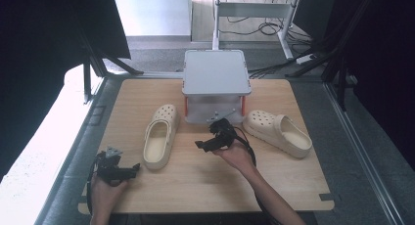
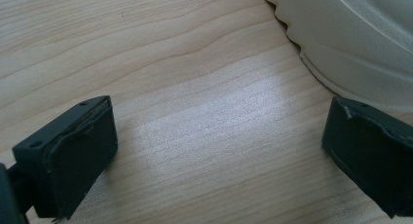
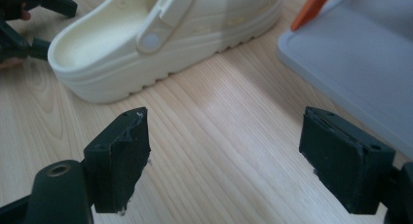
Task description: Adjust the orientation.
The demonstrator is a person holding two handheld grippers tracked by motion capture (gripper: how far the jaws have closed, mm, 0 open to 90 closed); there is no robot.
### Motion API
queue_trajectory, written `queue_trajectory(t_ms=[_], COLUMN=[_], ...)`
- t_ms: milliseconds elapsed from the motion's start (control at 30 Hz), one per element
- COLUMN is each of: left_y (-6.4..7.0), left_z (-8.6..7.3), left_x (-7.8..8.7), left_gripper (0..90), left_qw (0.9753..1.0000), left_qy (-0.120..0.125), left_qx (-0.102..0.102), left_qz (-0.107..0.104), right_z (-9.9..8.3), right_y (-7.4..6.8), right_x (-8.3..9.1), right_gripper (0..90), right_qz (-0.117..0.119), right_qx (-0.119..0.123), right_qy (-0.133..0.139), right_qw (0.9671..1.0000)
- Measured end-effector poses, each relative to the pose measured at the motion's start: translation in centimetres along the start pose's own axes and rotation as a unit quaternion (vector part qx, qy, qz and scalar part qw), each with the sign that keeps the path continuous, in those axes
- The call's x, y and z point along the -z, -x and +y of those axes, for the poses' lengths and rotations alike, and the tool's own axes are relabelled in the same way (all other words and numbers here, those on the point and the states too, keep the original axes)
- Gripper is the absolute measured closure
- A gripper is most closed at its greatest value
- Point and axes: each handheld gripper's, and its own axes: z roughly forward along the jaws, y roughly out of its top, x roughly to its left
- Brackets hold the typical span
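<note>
Two cream clogs lie on the wooden table (image 1: 205, 181). The left clog (image 1: 160, 137) points away from me; the right clog (image 1: 278, 132) lies slanted, toe toward the grey stand (image 1: 216, 78). My left gripper (image 1: 133, 170) rests low near the left clog's heel. In the left gripper view it (image 2: 219, 151) is open over bare wood, with the clog's heel rim (image 2: 360, 39) at the upper right. My right gripper (image 1: 201, 145) hovers between the clogs, aimed left. Its own view shows it (image 3: 229, 156) open and empty, facing the left clog's side (image 3: 165, 34).
The grey two-level stand with orange posts (image 3: 311, 7) sits at the table's far middle; its lower tray (image 3: 355, 63) is close to my right jaw. Black frames and cables surround the table. Bare wood stretches along the front edge.
</note>
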Motion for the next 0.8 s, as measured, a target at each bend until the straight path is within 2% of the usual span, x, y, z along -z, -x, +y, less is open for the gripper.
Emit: queue_trajectory(t_ms=[467,800], left_y=[0.0,0.0], left_z=[0.0,0.0], left_x=[0.0,0.0], left_gripper=[0.0,0.0], left_qw=[1.0000,1.0000], left_qy=[0.000,0.001], left_qx=[-0.004,-0.003], left_qz=[0.000,0.000], right_z=[2.9,4.6], right_y=[-0.9,-1.8], right_x=[-3.8,-5.5], right_gripper=[13.3,13.3], right_qz=[0.016,0.017], right_qx=[-0.012,-0.012], right_qy=[-0.004,-0.003], right_qw=[0.9998,0.9998])
